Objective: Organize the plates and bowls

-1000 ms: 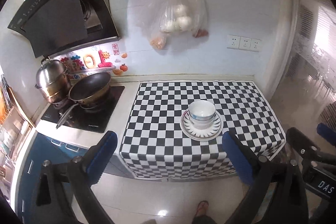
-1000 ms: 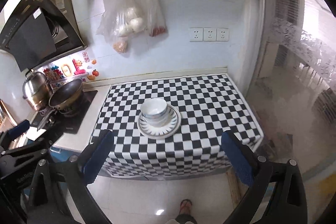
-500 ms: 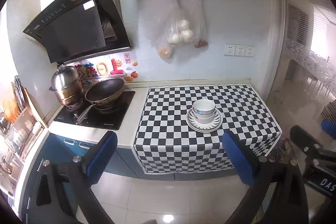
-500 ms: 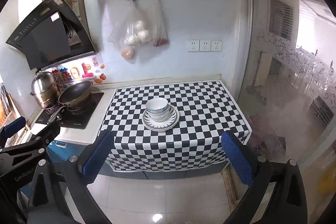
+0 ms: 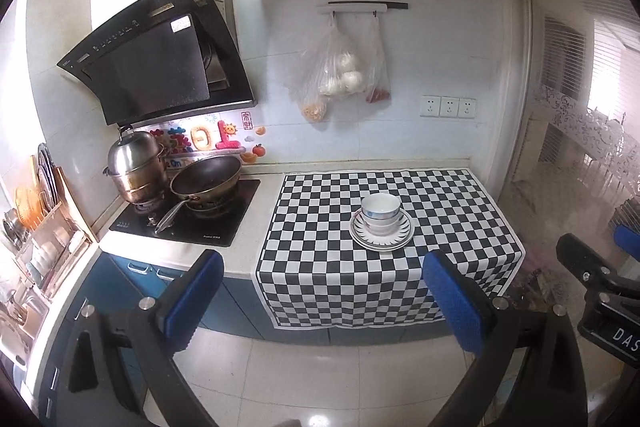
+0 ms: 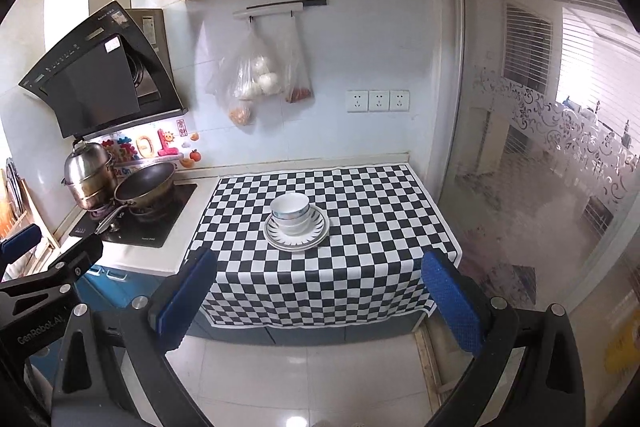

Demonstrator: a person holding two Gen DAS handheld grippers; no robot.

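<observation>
White bowls point(image 5: 380, 212) sit nested in one stack on a stack of striped-rim plates point(image 5: 404, 235), on the black-and-white checkered cloth point(image 5: 320, 259) over the counter. The bowls point(image 6: 291, 212) and plates point(image 6: 318, 235) also show in the right wrist view. My left gripper point(image 5: 322, 293) is open and empty, well back from the counter, above the floor. My right gripper point(image 6: 316, 291) is open and empty too, equally far back. The right gripper's body shows at the left view's right edge point(image 5: 600, 279).
A hob point(image 5: 188, 219) with a frying pan point(image 5: 206, 181) and a steel pot point(image 5: 136, 167) stands left of the cloth. A dish rack point(image 5: 44, 227) is at far left. Bags point(image 5: 340, 75) hang on the wall. A glass partition point(image 6: 540, 167) is at right.
Both grippers have pulled back and up from the counter; the bowls and plates look smaller and the upper cabinets and floor have come into view. The crockery has not moved.
</observation>
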